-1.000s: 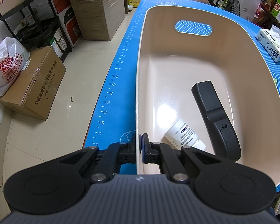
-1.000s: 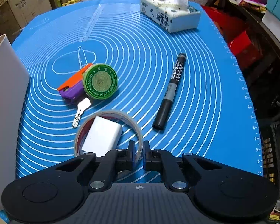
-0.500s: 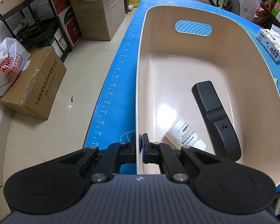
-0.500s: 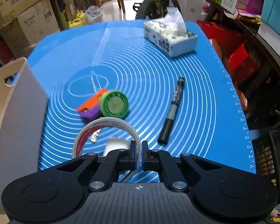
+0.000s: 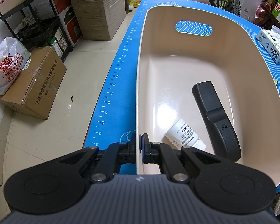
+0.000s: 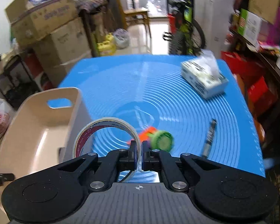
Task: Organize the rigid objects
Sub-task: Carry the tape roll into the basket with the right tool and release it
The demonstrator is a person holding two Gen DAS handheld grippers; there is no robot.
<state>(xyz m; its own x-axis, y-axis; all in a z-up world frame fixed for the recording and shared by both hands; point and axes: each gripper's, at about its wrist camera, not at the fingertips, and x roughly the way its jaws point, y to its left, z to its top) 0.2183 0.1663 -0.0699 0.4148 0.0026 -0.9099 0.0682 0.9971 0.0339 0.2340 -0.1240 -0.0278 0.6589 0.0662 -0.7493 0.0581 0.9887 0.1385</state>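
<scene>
A cream bin (image 5: 233, 59) stands on the blue mat (image 5: 119, 85), and my left gripper (image 5: 139, 147) is shut on its near left rim. Inside the bin lie a black remote (image 5: 214, 117) and a small white bottle (image 5: 184, 135). In the right wrist view my right gripper (image 6: 139, 155) is shut on the edge of a clear tape roll (image 6: 95, 130), which hangs in the air above the mat (image 6: 177, 102), just right of the bin (image 6: 33, 130). On the mat beyond lie a green round disc (image 6: 162, 140), an orange and purple piece (image 6: 145, 132) and a black marker (image 6: 210, 136).
A tissue box (image 6: 203, 80) sits at the mat's far right. Cardboard boxes (image 5: 35, 85), a black shelf (image 5: 33, 18) and a white plastic bag (image 5: 7, 65) stand on the floor left of the table. A bicycle (image 6: 186, 26) and stacked goods lie behind.
My right gripper has lifted the tape roll off the mat, leaving the white block behind, and tilted up, bringing the bin and room into view. The left gripper and bin have not moved.
</scene>
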